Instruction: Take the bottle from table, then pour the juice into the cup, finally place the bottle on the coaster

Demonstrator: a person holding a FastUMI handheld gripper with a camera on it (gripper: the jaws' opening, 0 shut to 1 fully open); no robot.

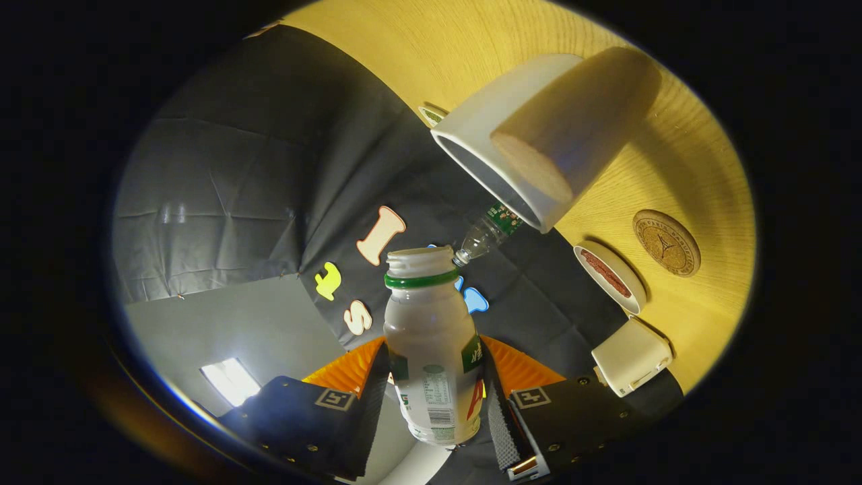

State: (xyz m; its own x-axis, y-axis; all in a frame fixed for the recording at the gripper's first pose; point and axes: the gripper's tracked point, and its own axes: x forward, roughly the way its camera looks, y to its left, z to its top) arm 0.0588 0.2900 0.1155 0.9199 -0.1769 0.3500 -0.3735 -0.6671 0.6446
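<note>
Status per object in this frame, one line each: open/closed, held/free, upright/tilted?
White plastic juice bottle with green neck ring: uncapped, clamped between the jaws, tipped sideways relative to the table.
Gripper: shut on the bottle.
Large white cup: standing on the wooden table, mouth open, beyond the bottle's mouth.
Round cork coaster: bare.
Small clear plastic bottle: behind the cup, cap unclear.
</note>
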